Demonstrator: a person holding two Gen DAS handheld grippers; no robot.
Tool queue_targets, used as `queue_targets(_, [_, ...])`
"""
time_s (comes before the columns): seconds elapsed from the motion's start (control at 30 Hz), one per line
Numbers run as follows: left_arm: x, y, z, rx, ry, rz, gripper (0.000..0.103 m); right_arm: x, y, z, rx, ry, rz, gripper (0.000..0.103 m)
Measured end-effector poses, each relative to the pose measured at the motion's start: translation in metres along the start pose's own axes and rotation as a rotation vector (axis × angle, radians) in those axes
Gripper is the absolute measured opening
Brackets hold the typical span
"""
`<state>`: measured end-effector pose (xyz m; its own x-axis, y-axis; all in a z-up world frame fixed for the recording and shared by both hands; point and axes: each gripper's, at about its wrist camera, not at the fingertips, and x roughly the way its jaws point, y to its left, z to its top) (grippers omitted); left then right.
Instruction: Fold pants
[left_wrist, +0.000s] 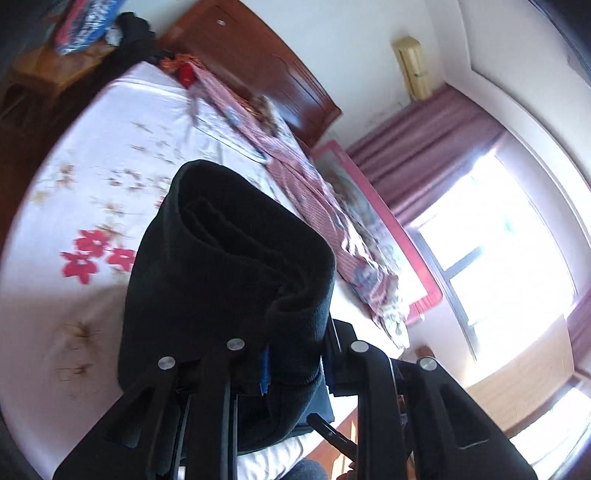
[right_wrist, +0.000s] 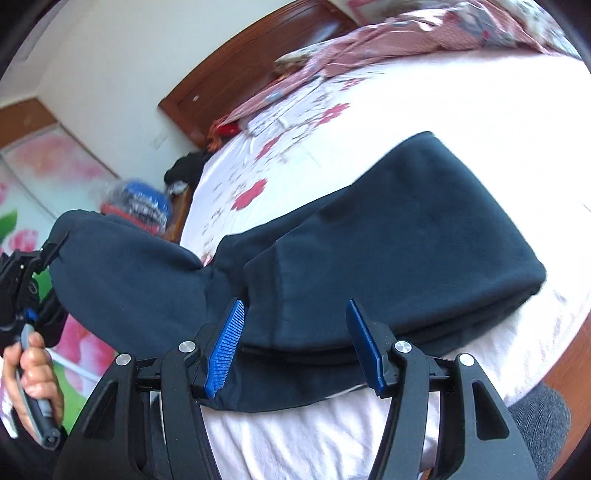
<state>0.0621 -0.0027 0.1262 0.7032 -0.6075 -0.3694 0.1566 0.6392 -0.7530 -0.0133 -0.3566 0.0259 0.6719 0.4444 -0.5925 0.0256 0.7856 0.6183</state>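
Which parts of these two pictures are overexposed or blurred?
Left wrist view: the window is blown out to white, and the headboard is smeared by motion. Right wrist view: the sheet glares white at upper right, and the wardrobe flowers are blurred.

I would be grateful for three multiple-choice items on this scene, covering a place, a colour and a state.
1. Where do the pants mostly lie?
A. on the bed
B. on the floor
C. on a chair

2. What colour are the right gripper's finger pads?
A. red
B. blue
C. white

3. How does the left gripper stand?
A. open, empty
B. shut, empty
C. shut on the pants

Answers:
1 A, the dark cloth spreads over the flowered sheet.
2 B, both pads show blue.
3 C, bunched black fabric sits between its fingers.
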Motion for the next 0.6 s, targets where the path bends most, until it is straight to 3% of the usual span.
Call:
queue_targets(0.17, [0.098, -0.062, -0.05, 0.163, 0.208, -0.054, 0.021, -0.039, -0.075, 0.0, 0.268, -0.105, -0.015, 0.057])
queue_targets(0.23, [0.144, -0.076, -0.091, 0.241, 0.358, -0.045, 0.029, -0.052, -0.102, -0.003, 0.358, -0.142, -0.061, 0.057])
queue_targets(0.27, [0.164, -0.079, -0.114, 0.265, 0.422, -0.014, 0.046, -0.058, -0.113, -0.006, 0.4, -0.155, -0.08, 0.057])
queue_targets(0.3, [0.185, -0.082, -0.138, 0.302, 0.524, 0.001, 0.075, -0.063, -0.122, -0.009, 0.435, -0.165, -0.089, 0.06])
queue_targets(0.33, [0.198, -0.085, -0.162, 0.362, 0.608, 0.042, 0.074, -0.068, -0.129, -0.012, 0.466, -0.172, -0.096, 0.06])
queue_targets(0.37, [0.199, -0.089, -0.178, 0.421, 0.627, 0.095, 0.072, -0.072, -0.132, -0.015, 0.483, -0.176, -0.097, 0.06])
queue_targets(0.4, [0.189, -0.094, -0.185, 0.465, 0.601, 0.099, 0.073, -0.077, -0.133, -0.017, 0.484, -0.182, -0.089, 0.06])
queue_targets(0.53, [0.117, -0.096, -0.165, 0.487, 0.593, -0.06, 0.083, -0.079, -0.106, -0.013, 0.397, -0.148, -0.03, 0.06])
queue_targets(0.6, [0.074, -0.086, -0.148, 0.521, 0.52, -0.063, 0.094, -0.07, -0.088, -0.008, 0.36, -0.112, 0.027, 0.06])
